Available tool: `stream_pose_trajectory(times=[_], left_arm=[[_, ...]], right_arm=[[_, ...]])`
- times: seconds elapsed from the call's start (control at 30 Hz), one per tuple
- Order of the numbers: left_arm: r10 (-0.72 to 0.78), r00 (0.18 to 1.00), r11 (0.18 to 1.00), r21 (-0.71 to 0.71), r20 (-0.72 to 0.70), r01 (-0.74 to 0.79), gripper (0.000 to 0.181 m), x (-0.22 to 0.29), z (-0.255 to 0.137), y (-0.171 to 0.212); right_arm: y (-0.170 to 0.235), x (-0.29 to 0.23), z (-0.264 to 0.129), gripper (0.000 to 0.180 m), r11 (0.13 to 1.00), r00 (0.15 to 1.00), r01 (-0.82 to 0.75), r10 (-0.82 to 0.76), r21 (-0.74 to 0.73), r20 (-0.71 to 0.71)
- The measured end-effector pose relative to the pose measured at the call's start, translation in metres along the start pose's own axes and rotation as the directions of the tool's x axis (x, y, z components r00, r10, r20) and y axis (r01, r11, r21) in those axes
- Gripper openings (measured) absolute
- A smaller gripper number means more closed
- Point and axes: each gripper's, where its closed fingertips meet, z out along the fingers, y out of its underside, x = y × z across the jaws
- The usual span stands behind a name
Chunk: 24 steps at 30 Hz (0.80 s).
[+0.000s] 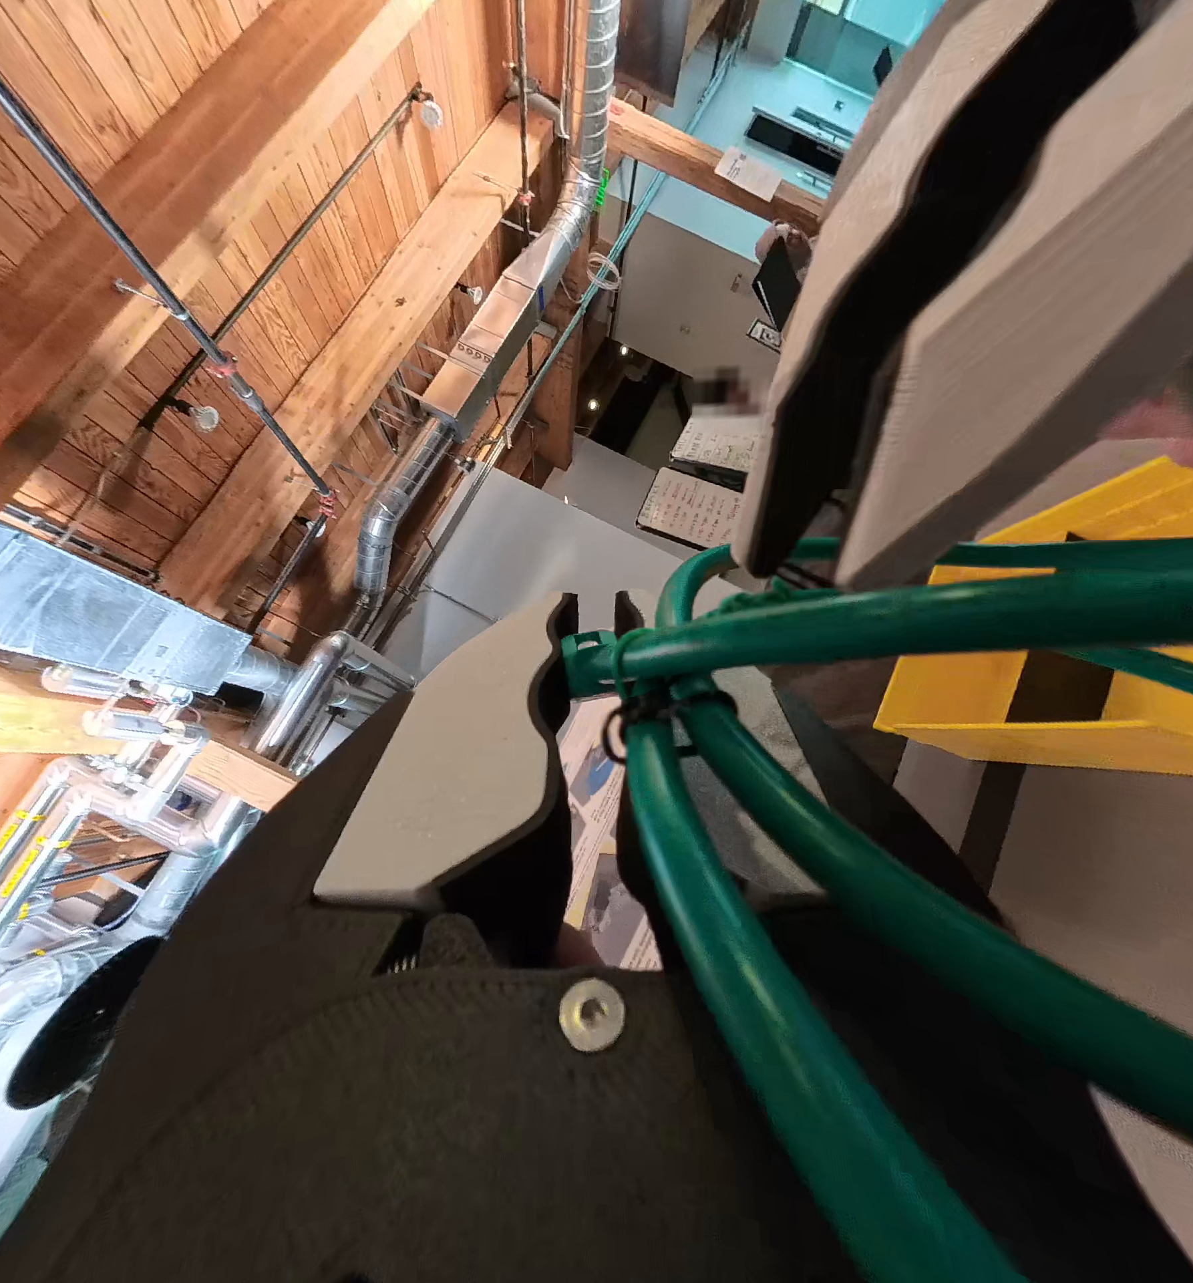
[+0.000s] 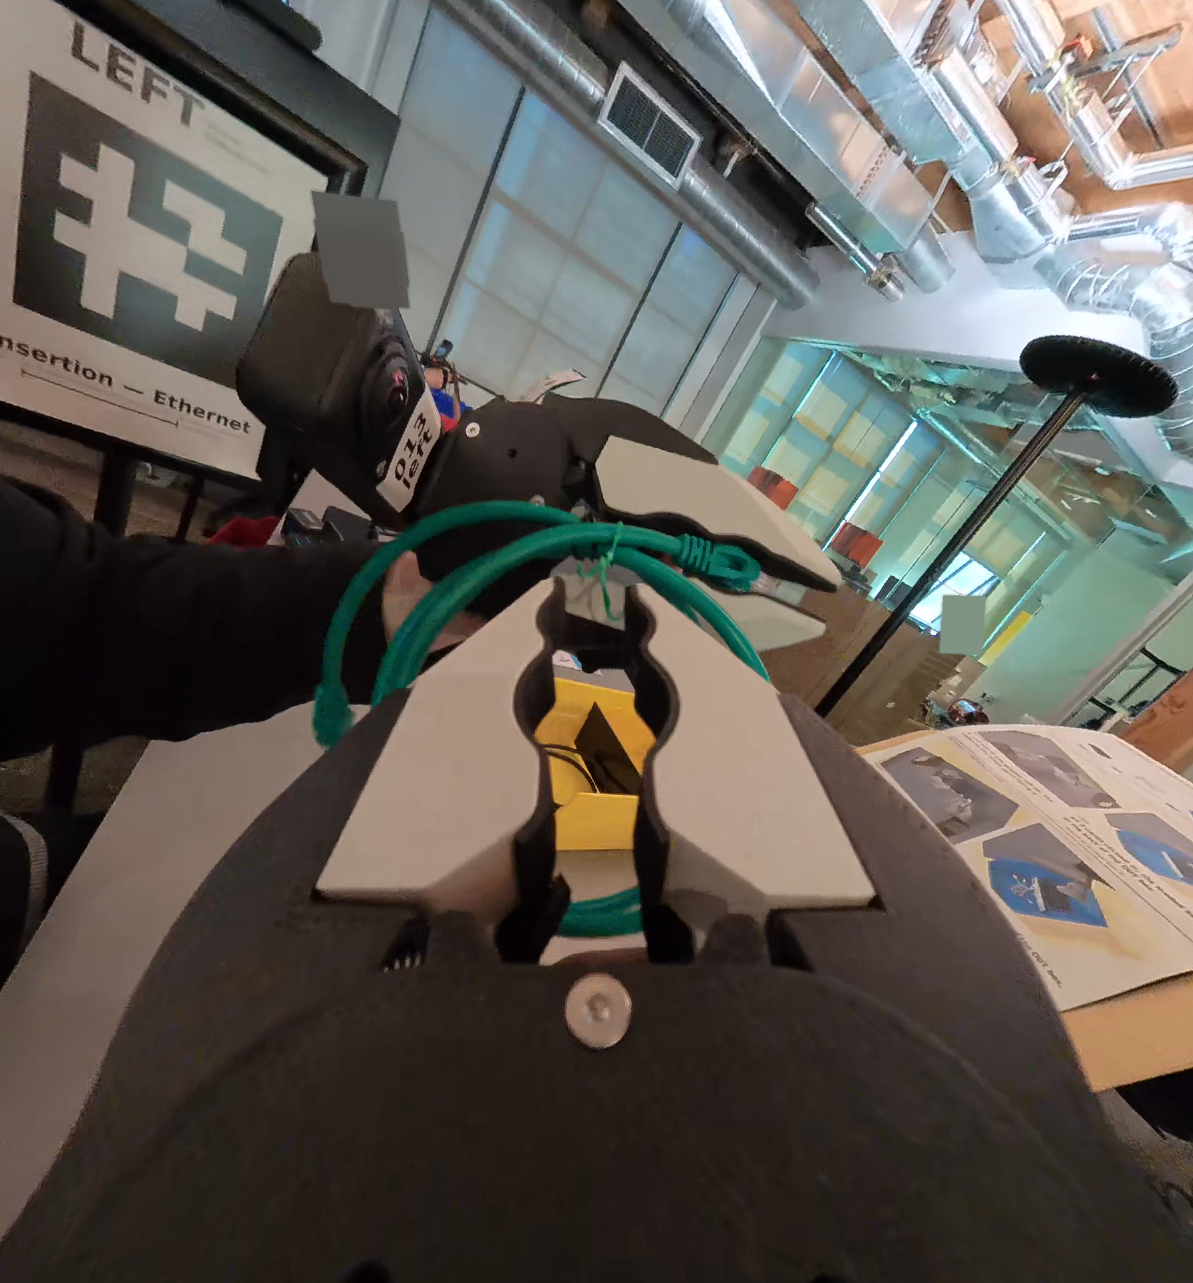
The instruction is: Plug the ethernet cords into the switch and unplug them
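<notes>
A coiled green ethernet cord (image 2: pixel 441 611) is bound by a green twist tie (image 2: pixel 606 583). My left gripper (image 1: pixel 597 607) is shut on the cord (image 1: pixel 927 611) near its plug (image 1: pixel 580 652). In the right wrist view the left gripper (image 2: pixel 823 597) holds the plug (image 2: pixel 718 555) out in mid-air. My right gripper (image 2: pixel 595 590) is just under the bundle, jaws a narrow gap apart, with the tie hanging in that gap. It also shows in the left wrist view (image 1: pixel 805 569), its tips at the cord. No switch is in view.
A yellow bin (image 2: pixel 580 819) sits on the grey table (image 2: pixel 163 833) below the grippers; it also shows in the left wrist view (image 1: pixel 1065 694). A printed instruction sheet (image 2: pixel 1065 833) lies at the right. A sign board (image 2: pixel 129 229) stands at the back left, a black pole stand (image 2: pixel 961 527) at the right. The tips of one gripper are about 8 cm away from the tips of the other.
</notes>
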Motion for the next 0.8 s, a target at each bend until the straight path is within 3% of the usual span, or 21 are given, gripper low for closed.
stream_pose_trajectory(times=[0.13, 0.3, 0.47, 0.67, 0.8], left_arm=[[-0.011, 1.000, 1.000, 0.022, -0.012, 0.011, 0.010, -0.003, 0.001, -0.004], [-0.009, 1.000, 1.000, 0.027, -0.017, 0.009, 0.010, 0.001, 0.002, -0.007], [-0.001, 1.000, 0.999, 0.032, -0.011, 0.001, 0.010, 0.001, 0.000, -0.006], [0.142, 0.990, 0.990, -0.012, -0.013, -0.142, 0.010, 0.008, 0.003, -0.006], [0.181, 0.983, 0.983, -0.020, -0.035, -0.182, 0.009, 0.015, 0.008, -0.007]], right_arm=[[0.003, 0.001, -0.002, 0.020, 0.999, 0.999, 0.052, -0.052, 0.000, -0.006], [0.005, 0.004, 0.003, 0.003, 0.993, 0.992, 0.114, -0.115, -0.016, -0.059], [0.004, 0.007, 0.001, 0.002, 0.991, 0.988, 0.131, -0.132, -0.020, -0.078], [-0.014, 0.012, -0.007, 0.000, 0.979, 0.966, 0.204, -0.200, 0.012, -0.163], [-0.018, 0.006, -0.005, 0.000, 0.955, 0.939, 0.295, -0.298, -0.044, -0.175]])
